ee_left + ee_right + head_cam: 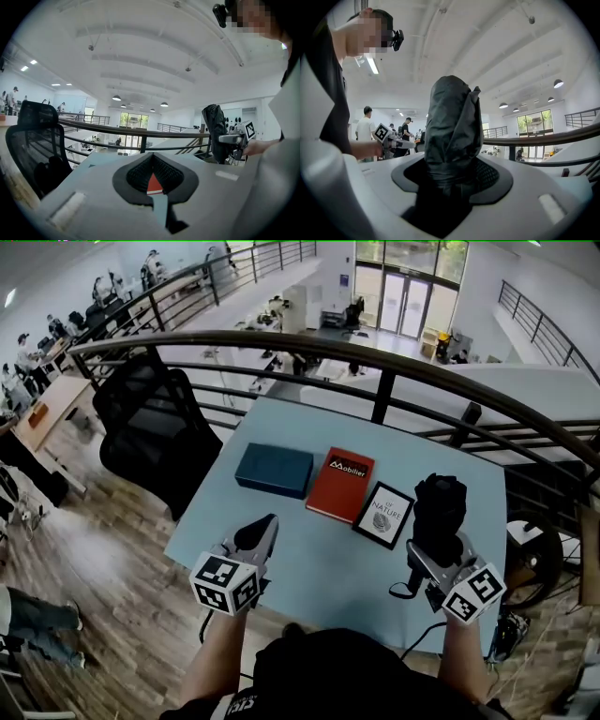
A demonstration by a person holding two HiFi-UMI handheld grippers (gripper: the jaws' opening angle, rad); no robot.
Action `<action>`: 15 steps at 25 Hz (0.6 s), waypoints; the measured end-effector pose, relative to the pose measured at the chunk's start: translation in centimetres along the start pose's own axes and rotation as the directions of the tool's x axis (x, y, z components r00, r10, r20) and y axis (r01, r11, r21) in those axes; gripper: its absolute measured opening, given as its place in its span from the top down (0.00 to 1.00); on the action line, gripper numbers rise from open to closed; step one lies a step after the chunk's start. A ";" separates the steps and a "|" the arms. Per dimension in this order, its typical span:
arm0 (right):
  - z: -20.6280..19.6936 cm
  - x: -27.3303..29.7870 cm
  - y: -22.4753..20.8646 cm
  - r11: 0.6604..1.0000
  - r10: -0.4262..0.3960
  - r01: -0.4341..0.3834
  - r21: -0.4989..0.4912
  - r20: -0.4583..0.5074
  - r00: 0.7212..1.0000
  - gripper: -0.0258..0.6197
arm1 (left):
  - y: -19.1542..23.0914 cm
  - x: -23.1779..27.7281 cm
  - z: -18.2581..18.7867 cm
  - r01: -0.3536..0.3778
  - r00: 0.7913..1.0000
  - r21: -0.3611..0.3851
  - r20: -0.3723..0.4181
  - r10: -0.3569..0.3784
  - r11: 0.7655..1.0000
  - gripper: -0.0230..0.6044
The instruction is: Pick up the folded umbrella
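a: while the right gripper points level, what sits between its fingers?

b: the folded umbrella, black and upright. the two fingers pinch its lower part from either side, and most of the bundle rises above the fingertips. a thin black strap hangs in a loop just below them.

a: and the left gripper?

b: its fingers are pressed together at the tips, with nothing between them. it hovers over the near left part of the table, well apart from the umbrella.

a: tell me about that table.

b: pale blue, smooth, mostly bare. three flat things lie in a row beyond the fingertips: a dark blue box ahead of the left fingers, a red book ahead and between the two grippers, and a small black-framed card just left of the right fingers.

a: and past the row?

b: a dark curved railing runs right behind the table's far edge. beyond it the room drops to a lower floor with white desks, and glass doors stand at the far end. a black mesh chair stands out to the left of the left fingers, on a wooden floor. overhead, both gripper views show a white arched ceiling with round lamps.
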State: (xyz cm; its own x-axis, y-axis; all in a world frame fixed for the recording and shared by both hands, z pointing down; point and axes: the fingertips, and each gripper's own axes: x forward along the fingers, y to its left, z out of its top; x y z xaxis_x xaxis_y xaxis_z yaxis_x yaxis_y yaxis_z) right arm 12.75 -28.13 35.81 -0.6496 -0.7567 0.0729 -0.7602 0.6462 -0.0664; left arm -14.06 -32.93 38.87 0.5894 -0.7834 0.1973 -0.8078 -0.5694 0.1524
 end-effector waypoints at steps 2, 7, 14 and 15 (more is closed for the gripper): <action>0.4 -0.1 -0.2 1.000 -0.002 0.002 0.013 0.019 1.000 0.56 | 0.1 0.0 0.2 -0.006 1.000 0.003 0.002 0.006 1.000 0.95; 1.1 -0.2 0.1 1.000 0.004 -0.006 0.023 0.060 0.998 0.56 | 0.0 0.4 0.7 -0.002 1.000 0.006 0.013 0.002 1.000 0.95; 2.5 -0.5 0.5 1.000 0.016 -0.016 -0.008 0.098 0.995 0.57 | -0.7 0.7 0.6 0.013 1.000 0.008 0.010 -0.013 1.000 0.95; 2.7 -0.4 0.6 1.000 0.017 -0.016 -0.015 0.100 0.995 0.57 | -0.8 0.7 0.5 0.015 1.000 0.008 0.009 -0.015 1.000 0.95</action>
State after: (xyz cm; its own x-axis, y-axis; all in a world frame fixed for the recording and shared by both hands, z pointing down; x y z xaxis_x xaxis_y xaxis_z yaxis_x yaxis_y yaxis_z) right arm 12.61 -27.69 33.08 -0.6589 -0.7517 -0.0283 -0.7500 0.6593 -0.0527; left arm -13.01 -33.19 38.39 0.6011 -0.7772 0.1859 -0.7991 -0.5827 0.1477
